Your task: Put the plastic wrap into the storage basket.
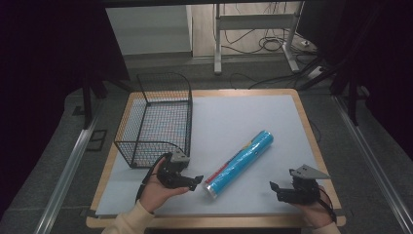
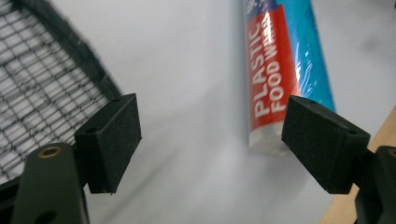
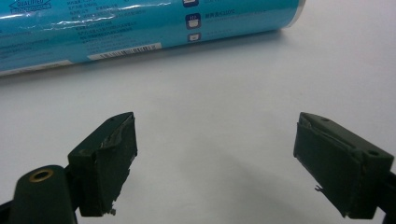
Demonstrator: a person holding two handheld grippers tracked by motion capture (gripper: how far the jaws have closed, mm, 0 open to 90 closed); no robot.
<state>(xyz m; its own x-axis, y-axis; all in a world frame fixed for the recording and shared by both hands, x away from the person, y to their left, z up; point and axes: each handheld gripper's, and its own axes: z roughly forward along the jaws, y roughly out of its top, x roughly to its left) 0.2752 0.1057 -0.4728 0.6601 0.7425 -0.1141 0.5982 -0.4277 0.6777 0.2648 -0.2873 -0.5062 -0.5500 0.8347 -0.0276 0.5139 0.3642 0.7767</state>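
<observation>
Blue film wraps the roll of plastic food wrap (image 1: 238, 165), which lies flat and slantwise on the grey tabletop (image 1: 234, 117), its near capped end low and its far end higher up toward the middle. We take the roll as our landmark. The wire basket (image 1: 157, 117) stands well to its left, empty as far as we can see. Our left claw (image 1: 195, 182) sits just beside the roll's near end, jaws spread wide and holding nothing; in the left gripper view the red label band (image 2: 273, 79) lies ahead between the pads, nearer the right one. Our right claw (image 1: 274, 189) rests well apart on the roll's other side, likewise spread and empty (its own view looks across at the roll's long flank (image 3: 140, 23)).

We judge the step in hand to be closing on the roll near that end. To do it well, we should centre the roll between the pads first, since it would likely roll away if nudged. Gripping across the round body, square to its length, should keep it from slipping.
</observation>
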